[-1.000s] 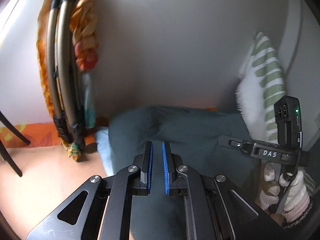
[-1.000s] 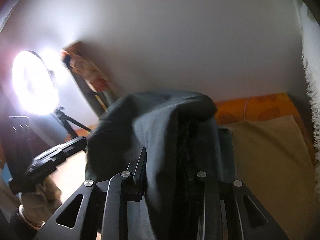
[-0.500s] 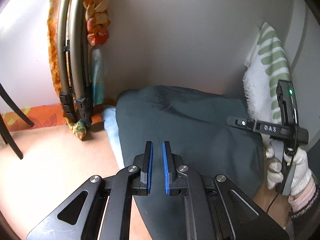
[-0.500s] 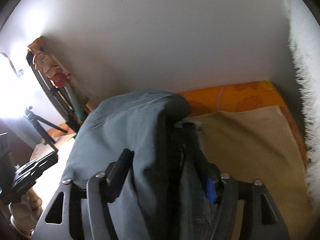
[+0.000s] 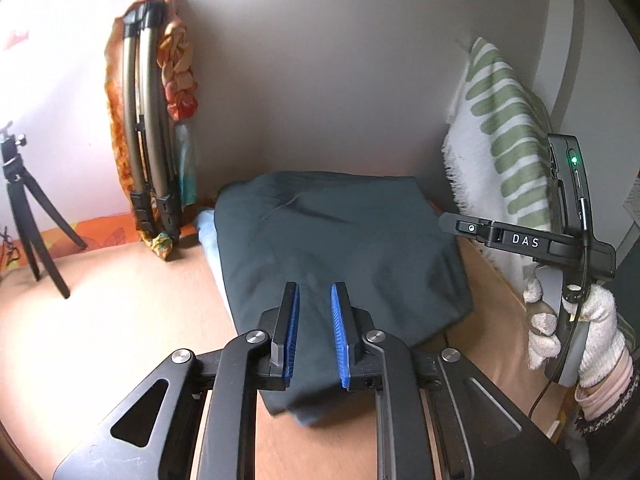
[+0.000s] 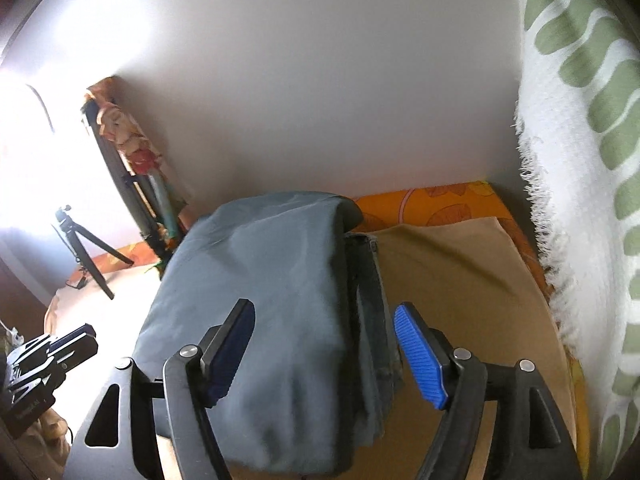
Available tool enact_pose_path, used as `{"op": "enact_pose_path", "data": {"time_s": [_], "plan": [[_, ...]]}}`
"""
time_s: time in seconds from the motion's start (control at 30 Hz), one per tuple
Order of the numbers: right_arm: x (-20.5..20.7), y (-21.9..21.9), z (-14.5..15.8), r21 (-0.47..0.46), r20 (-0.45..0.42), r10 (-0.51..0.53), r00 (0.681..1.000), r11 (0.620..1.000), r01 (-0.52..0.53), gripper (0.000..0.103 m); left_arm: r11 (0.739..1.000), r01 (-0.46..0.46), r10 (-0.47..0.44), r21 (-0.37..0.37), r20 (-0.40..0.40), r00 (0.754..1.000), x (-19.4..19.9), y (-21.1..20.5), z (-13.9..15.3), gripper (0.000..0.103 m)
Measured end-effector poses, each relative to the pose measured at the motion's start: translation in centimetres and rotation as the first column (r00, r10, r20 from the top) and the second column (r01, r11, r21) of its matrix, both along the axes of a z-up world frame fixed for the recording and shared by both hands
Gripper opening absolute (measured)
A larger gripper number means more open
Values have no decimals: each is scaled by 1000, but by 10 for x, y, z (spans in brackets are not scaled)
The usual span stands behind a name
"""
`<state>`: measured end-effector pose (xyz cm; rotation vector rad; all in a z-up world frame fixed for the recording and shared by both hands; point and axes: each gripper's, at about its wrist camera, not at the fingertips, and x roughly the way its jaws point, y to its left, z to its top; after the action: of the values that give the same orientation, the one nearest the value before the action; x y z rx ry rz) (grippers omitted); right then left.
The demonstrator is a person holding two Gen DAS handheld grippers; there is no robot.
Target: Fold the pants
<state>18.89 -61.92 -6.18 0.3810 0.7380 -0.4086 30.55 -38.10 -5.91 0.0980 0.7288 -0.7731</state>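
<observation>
The dark teal pants (image 5: 340, 240) lie folded in a thick stack on the tan surface by the wall. In the left wrist view my left gripper (image 5: 315, 292) hovers over the stack's near edge. Its jaws are opening, and nothing is between the blue pads (image 5: 290, 336). In the right wrist view the pants (image 6: 272, 280) run between the jaws of my right gripper (image 6: 324, 308). Those jaws are opening wide, and the pads (image 6: 420, 356) stand clear of the cloth. A gloved hand (image 5: 580, 332) holds the right gripper at the stack's right side.
A folded metal frame draped in orange cloth (image 5: 148, 140) leans on the wall at left, with a small tripod (image 5: 24, 216) beside it. A white and green fringed towel (image 5: 500, 140) hangs at right. A light blue cloth (image 5: 206, 232) peeks from under the pants. Tan cloth (image 6: 460, 280) over an orange sheet (image 6: 440, 204).
My right gripper's jaws spread wide and let go of the pants fold. My left gripper drew back from the stack and its jaws parted a little. The pants settled flatter.
</observation>
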Motion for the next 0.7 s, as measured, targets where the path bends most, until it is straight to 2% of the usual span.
{"op": "enact_pose_path", "data": {"time_s": [0.17,0.2,0.23,0.3,0.47,0.53,0.7], "plan": [[-22,31,12,-9,47,2,999,1000,-2,75,1000,9,-9,1,31,999,-29,8,9,16],[-28,38,15,-15,56,5,998,1000,-4,75,1000,9,-9,-9,34,999,-36,12,11,21],[-35,47,17,-21,64,12,998,1000,-11,76,1000,8,-7,-19,37,999,-42,15,13,32],[-48,62,20,-30,77,13,997,999,-11,77,999,7,-5,-38,46,999,-55,22,17,39],[-75,89,22,-45,85,13,996,999,-9,77,999,18,-15,-47,55,998,-83,36,21,39],[-85,100,25,-53,86,12,996,999,-7,77,998,18,-16,-56,50,999,-93,42,23,47],[-109,125,34,-88,107,7,994,996,3,80,997,10,-5,-70,75,997,-119,56,29,53]]}}
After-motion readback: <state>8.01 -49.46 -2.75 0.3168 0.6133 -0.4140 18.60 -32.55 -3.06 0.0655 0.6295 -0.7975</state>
